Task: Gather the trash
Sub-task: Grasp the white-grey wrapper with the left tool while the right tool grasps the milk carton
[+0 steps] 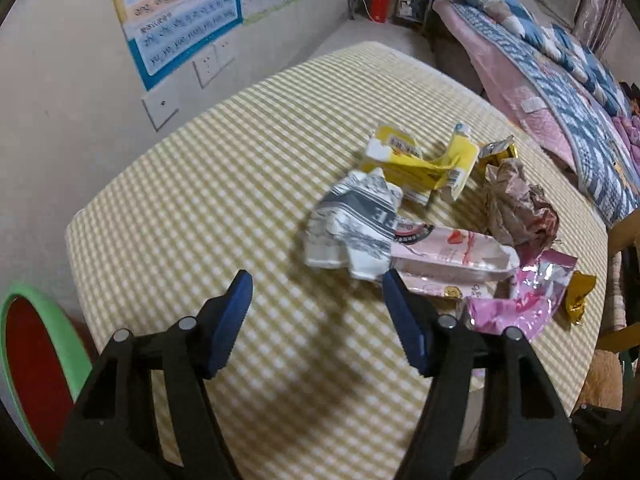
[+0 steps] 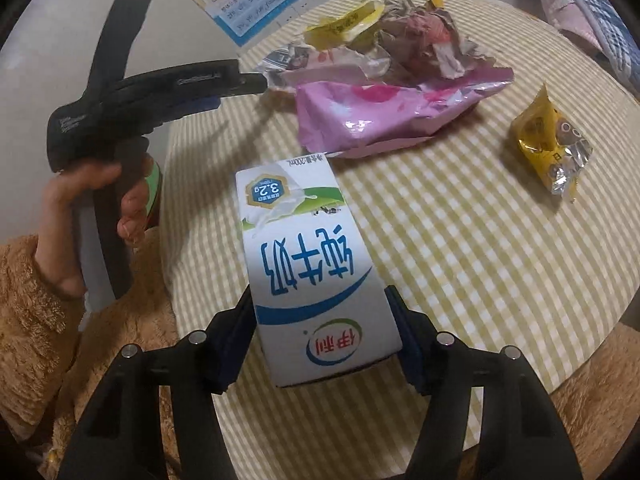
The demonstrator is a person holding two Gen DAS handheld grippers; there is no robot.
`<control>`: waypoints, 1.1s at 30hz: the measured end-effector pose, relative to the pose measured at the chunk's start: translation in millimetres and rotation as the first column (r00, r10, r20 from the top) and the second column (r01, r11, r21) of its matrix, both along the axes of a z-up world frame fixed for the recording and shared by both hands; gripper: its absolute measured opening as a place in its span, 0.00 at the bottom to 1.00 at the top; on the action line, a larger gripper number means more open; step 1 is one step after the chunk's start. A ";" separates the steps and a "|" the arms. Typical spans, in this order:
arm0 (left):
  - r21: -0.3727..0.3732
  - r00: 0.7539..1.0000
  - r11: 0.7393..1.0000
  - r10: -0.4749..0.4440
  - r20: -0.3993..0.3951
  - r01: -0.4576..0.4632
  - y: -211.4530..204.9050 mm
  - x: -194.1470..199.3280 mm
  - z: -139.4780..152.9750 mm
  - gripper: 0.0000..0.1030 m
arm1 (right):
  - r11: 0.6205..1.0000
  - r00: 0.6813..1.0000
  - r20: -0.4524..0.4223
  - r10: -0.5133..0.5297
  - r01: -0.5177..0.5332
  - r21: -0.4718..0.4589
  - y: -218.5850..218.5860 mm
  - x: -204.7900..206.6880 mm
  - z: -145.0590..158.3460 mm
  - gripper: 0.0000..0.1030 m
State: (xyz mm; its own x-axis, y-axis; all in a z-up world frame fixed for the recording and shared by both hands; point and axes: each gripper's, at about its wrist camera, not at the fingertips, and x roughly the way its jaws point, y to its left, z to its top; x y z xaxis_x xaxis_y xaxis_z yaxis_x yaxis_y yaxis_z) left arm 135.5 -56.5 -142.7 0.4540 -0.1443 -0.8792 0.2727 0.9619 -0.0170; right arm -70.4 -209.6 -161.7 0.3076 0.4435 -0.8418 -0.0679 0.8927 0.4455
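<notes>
A pile of trash lies on the round checked table (image 1: 224, 168): a crumpled grey-white wrapper (image 1: 352, 224), a yellow carton (image 1: 416, 164), brown crumpled paper (image 1: 516, 204), a pink packet (image 1: 452, 260), a pink foil bag (image 1: 520, 296) and a gold wrapper (image 1: 578, 296). My left gripper (image 1: 318, 288) is open and empty, just short of the grey-white wrapper. My right gripper (image 2: 320, 308) is shut on a white milk carton (image 2: 304, 264), held over the near table edge. The left gripper also shows in the right wrist view (image 2: 240, 88) beside the pile.
A green-rimmed red bin (image 1: 36, 364) stands below the table at the left. A wall with posters (image 1: 180, 12) is behind the table. A bed with quilts (image 1: 560, 80) lies at the right. A yellow snack wrapper (image 2: 552, 148) lies apart at the table's right.
</notes>
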 end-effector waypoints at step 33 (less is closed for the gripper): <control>-0.001 0.987 0.994 0.105 -0.118 -0.106 -5.0 59.7 -24.7 0.54 | 0.998 0.999 0.026 0.029 -0.030 0.048 -7.6 10.3 -10.7 0.62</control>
State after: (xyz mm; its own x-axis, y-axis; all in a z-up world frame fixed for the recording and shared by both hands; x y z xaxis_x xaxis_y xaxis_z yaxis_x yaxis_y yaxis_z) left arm 195.2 -61.5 -167.4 0.3606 -0.1079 -0.9265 0.1657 0.9849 -0.0503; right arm -60.0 -217.1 -172.3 0.3145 0.4927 -0.8114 -0.1059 0.8676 0.4858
